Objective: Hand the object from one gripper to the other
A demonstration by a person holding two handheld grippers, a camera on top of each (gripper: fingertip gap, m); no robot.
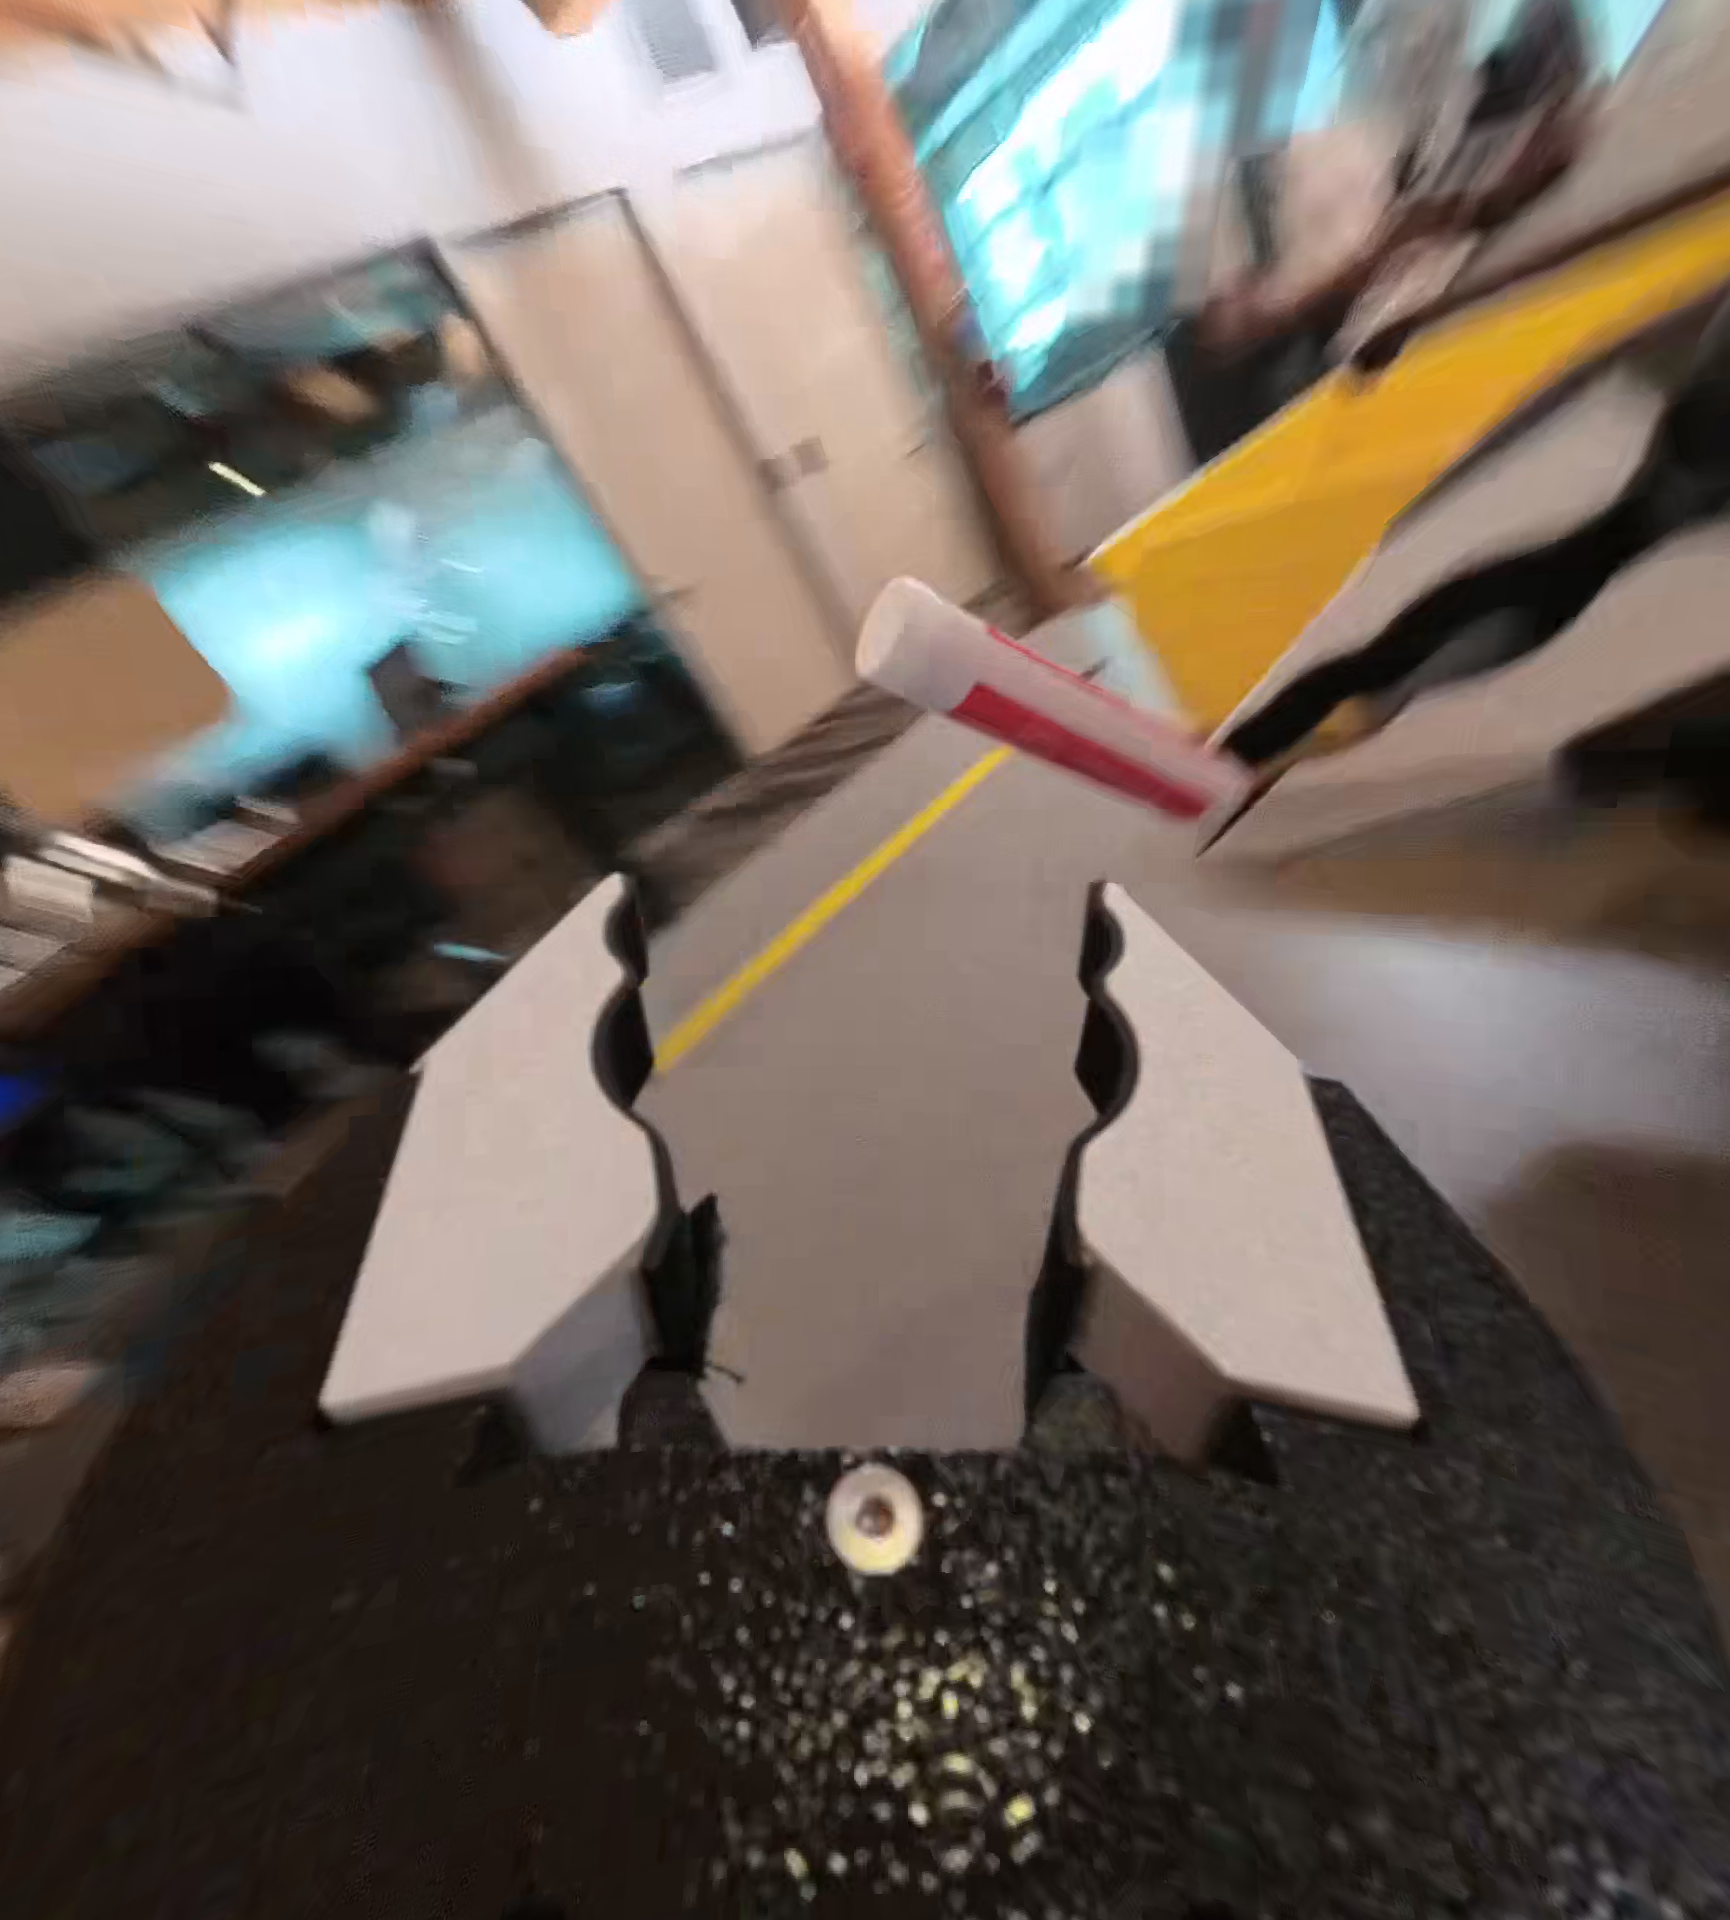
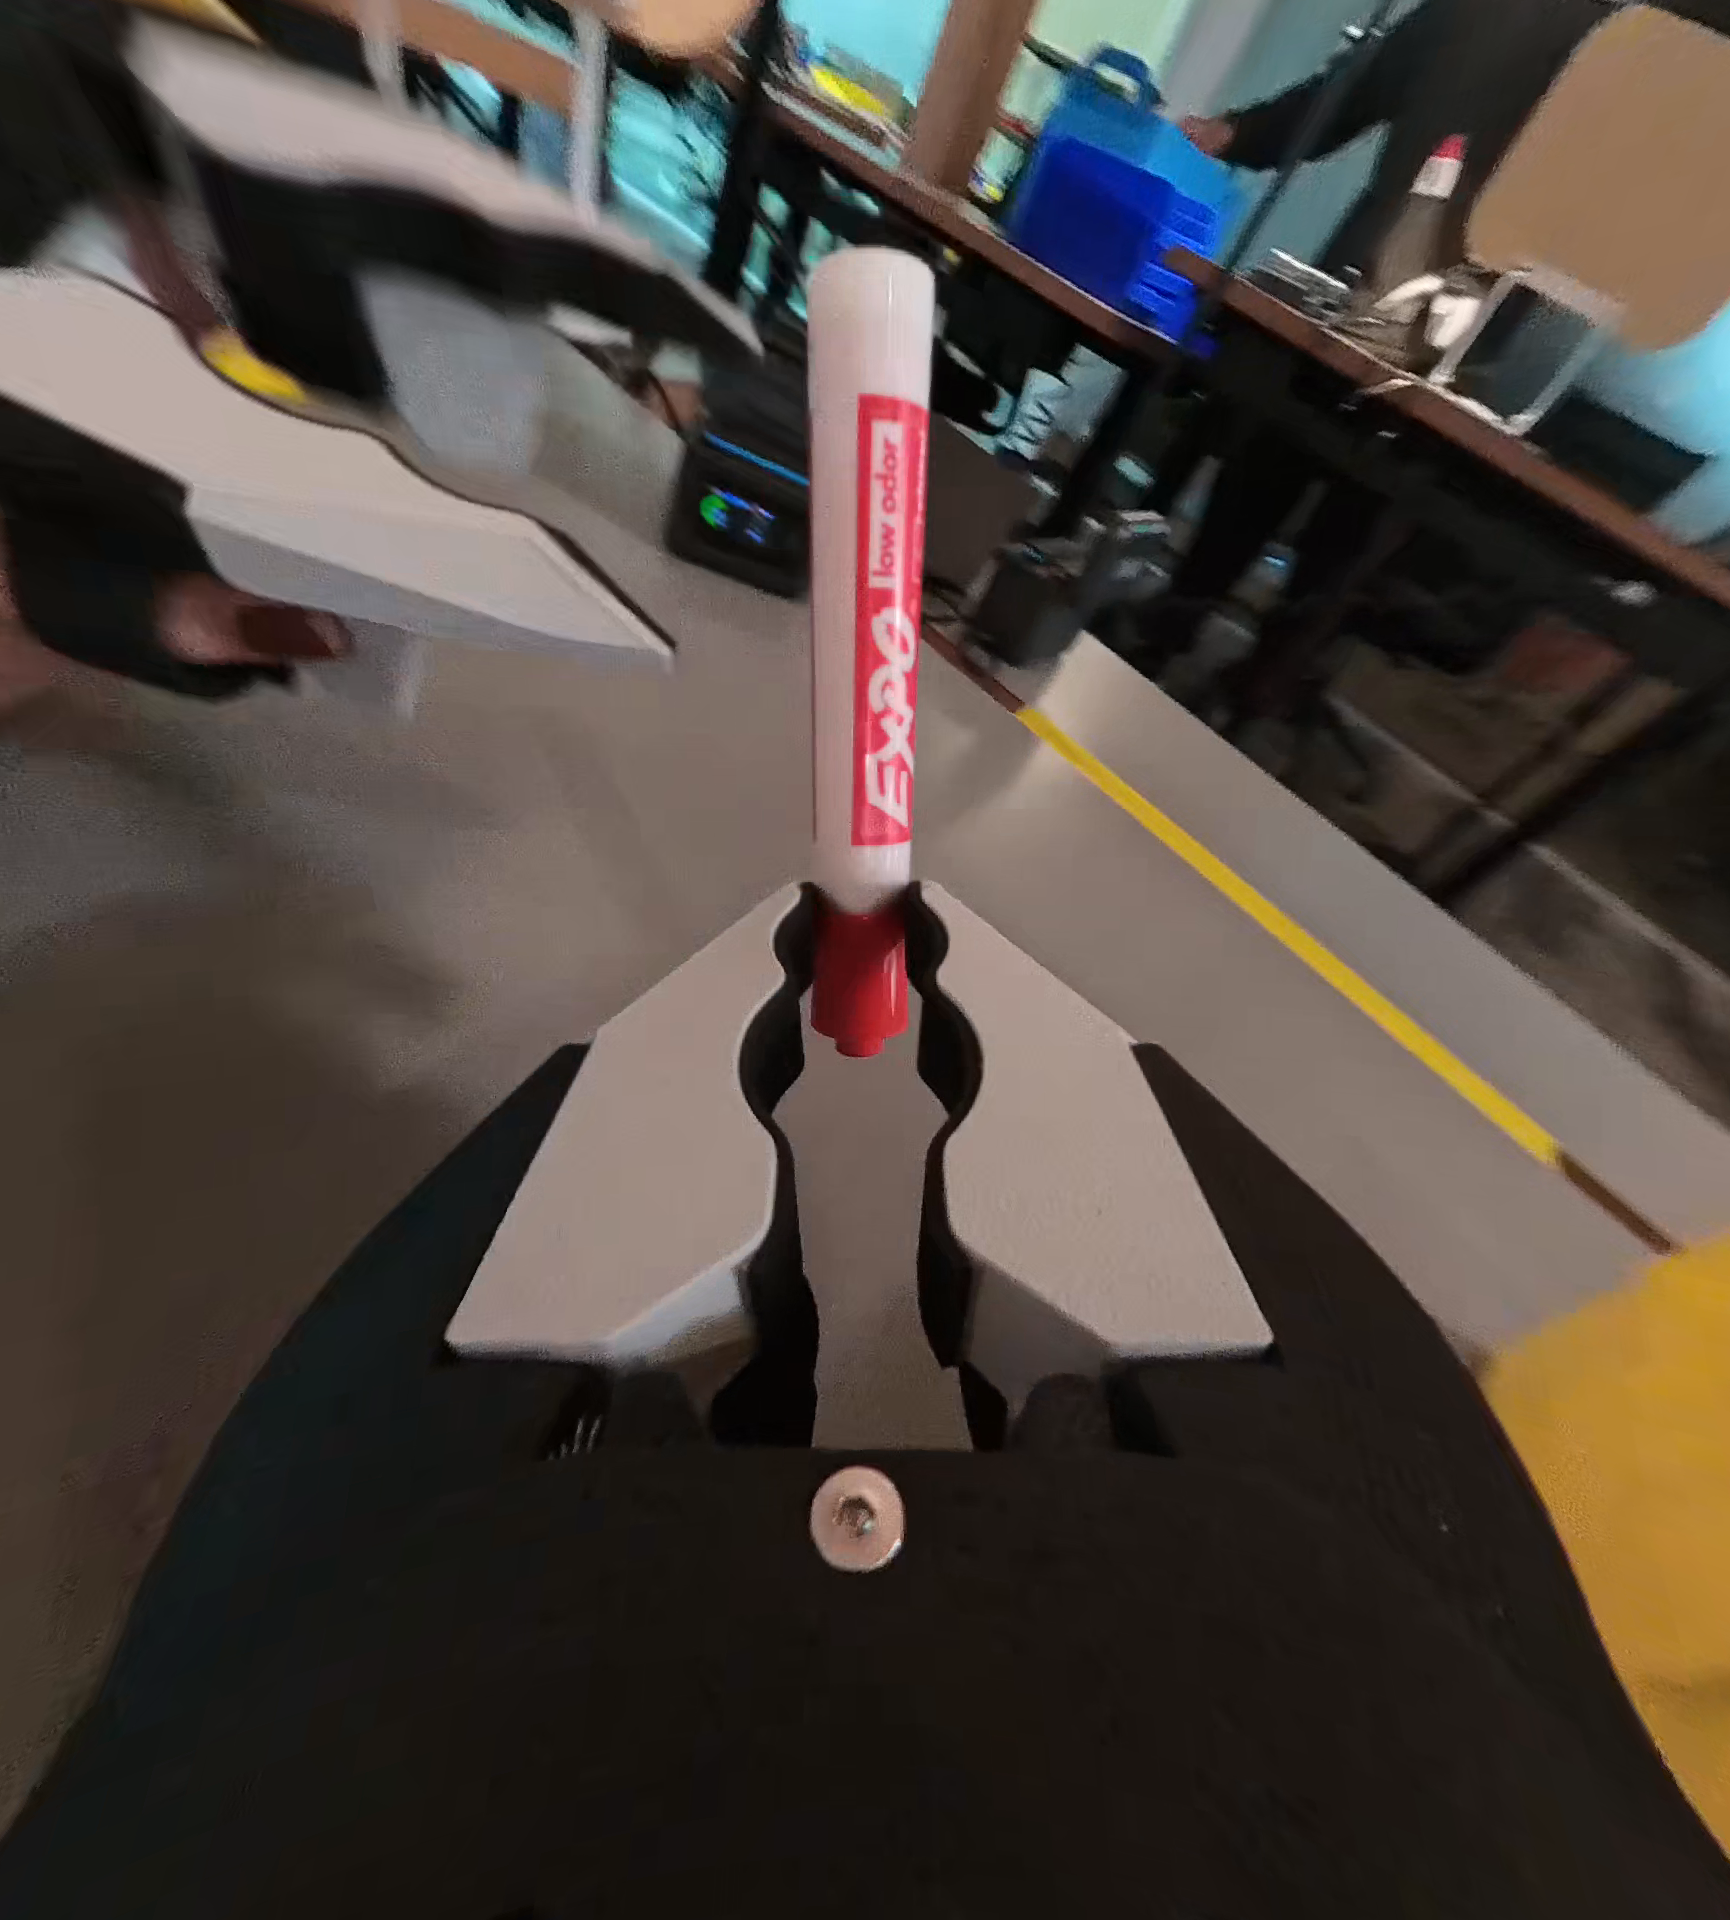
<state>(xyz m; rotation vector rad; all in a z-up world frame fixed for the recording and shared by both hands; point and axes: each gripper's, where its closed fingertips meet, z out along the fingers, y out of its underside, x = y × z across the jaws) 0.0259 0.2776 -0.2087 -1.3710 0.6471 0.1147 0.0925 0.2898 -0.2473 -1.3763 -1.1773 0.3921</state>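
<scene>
A white marker [image 2: 866, 582] with a red label and a red cap is held by its cap end in my right gripper [image 2: 859, 904], which is shut on it; the marker points straight forward. In the left wrist view the same marker [image 1: 1037, 696] sticks out of the right gripper's fingers [image 1: 1463, 665] at the upper right. My left gripper [image 1: 861, 904] is open and empty, below and left of the marker. In the right wrist view the left gripper's fingers [image 2: 393, 540] show at the upper left, apart from the marker, held by a gloved hand [image 2: 102, 613].
A grey floor with a yellow line [image 2: 1287, 935] lies below. Long tables [image 2: 1463, 416] with a blue container [image 2: 1121, 197] and clutter stand at the right. A yellow surface [image 2: 1671, 1558] sits at the lower right. Cabinets [image 1: 695, 436] stand behind.
</scene>
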